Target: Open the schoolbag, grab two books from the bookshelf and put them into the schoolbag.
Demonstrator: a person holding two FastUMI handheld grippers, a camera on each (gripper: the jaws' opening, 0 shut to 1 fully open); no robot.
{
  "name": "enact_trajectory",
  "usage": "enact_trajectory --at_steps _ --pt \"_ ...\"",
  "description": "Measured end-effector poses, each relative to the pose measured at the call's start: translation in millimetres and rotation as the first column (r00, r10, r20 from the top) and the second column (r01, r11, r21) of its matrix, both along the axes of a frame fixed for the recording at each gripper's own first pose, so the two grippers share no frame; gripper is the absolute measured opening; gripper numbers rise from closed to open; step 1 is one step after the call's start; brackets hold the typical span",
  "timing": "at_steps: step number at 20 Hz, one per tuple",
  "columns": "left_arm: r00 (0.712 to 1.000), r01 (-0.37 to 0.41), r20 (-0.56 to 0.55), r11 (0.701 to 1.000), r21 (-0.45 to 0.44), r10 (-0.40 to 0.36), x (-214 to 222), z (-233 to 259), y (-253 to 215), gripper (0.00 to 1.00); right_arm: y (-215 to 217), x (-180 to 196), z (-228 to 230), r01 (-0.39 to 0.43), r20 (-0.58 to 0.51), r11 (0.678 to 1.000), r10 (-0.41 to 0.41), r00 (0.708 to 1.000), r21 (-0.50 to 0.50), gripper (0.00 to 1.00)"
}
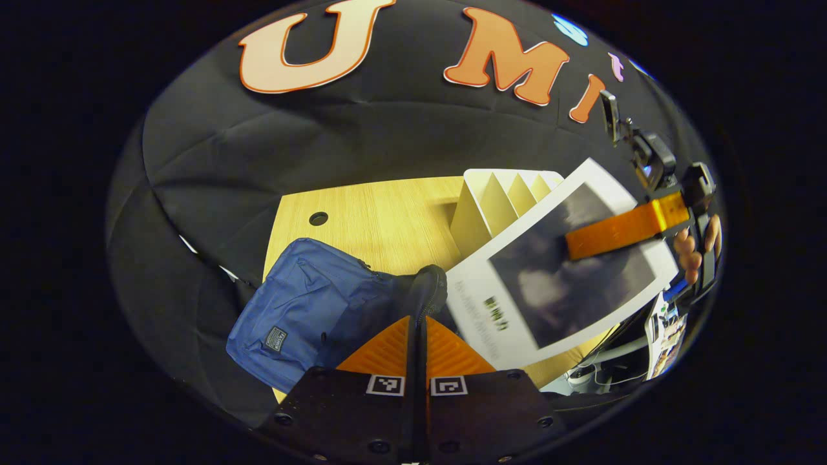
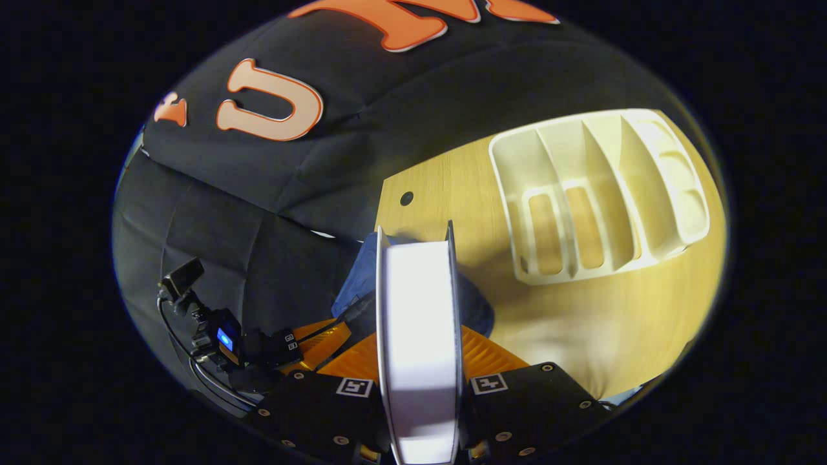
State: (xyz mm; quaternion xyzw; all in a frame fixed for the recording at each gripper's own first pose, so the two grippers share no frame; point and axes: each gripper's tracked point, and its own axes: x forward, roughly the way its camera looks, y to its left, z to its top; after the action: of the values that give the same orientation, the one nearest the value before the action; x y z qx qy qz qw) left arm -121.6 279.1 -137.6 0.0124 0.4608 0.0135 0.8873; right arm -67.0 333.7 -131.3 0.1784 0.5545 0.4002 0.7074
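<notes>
The blue schoolbag (image 1: 303,303) lies on the wooden table (image 1: 381,219), its black opening rim (image 1: 428,287) lifted toward me. My left gripper (image 1: 417,321) is shut on that rim. My right gripper (image 1: 572,248) holds a white book with a dark cover picture (image 1: 555,278) tilted just right of the bag's mouth. In the right gripper view the book (image 2: 420,310) stands edge-on between the fingers of my right gripper (image 2: 420,332), with the schoolbag (image 2: 362,271) right behind it and my left gripper (image 2: 326,337) at the lower left. The white bookshelf's (image 2: 601,194) slots look empty.
The bookshelf (image 1: 504,200) stands at the back right of the table. A round cable hole (image 1: 318,218) sits near the far left edge. A hand (image 1: 694,248) holds the right gripper. Printed papers (image 1: 665,329) and cables (image 1: 594,368) lie below the table's right edge.
</notes>
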Motion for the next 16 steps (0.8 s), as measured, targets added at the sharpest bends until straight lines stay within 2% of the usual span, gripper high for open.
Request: enact_trajectory --at_steps 6,10,11,14,16 --pt "0.999 0.045 -0.031 0.999 0.028 -0.045 -1 0 0 0.01 22 -12 -39 0.175 -0.074 0.983 -0.17 0.983 0.06 0.4" --pt "0.996 0.08 -0.045 0.996 0.043 -0.078 3 -2 -5 0.01 46 -17 -62 0.311 -0.147 0.944 -0.294 0.944 0.112 0.4" --pt "0.995 0.087 -0.045 0.995 0.04 -0.085 2 -2 -6 0.01 50 -18 -69 0.361 -0.186 0.923 -0.334 0.924 0.134 0.4" --pt "0.992 0.111 -0.056 0.993 0.036 -0.109 2 -6 -14 0.01 76 -35 -93 0.401 -0.278 0.9 -0.347 0.895 0.168 0.4" --pt "0.99 0.124 -0.068 0.992 0.02 -0.123 -3 -8 -19 0.01 95 -41 -101 0.393 -0.301 0.899 -0.328 0.896 0.191 0.4"
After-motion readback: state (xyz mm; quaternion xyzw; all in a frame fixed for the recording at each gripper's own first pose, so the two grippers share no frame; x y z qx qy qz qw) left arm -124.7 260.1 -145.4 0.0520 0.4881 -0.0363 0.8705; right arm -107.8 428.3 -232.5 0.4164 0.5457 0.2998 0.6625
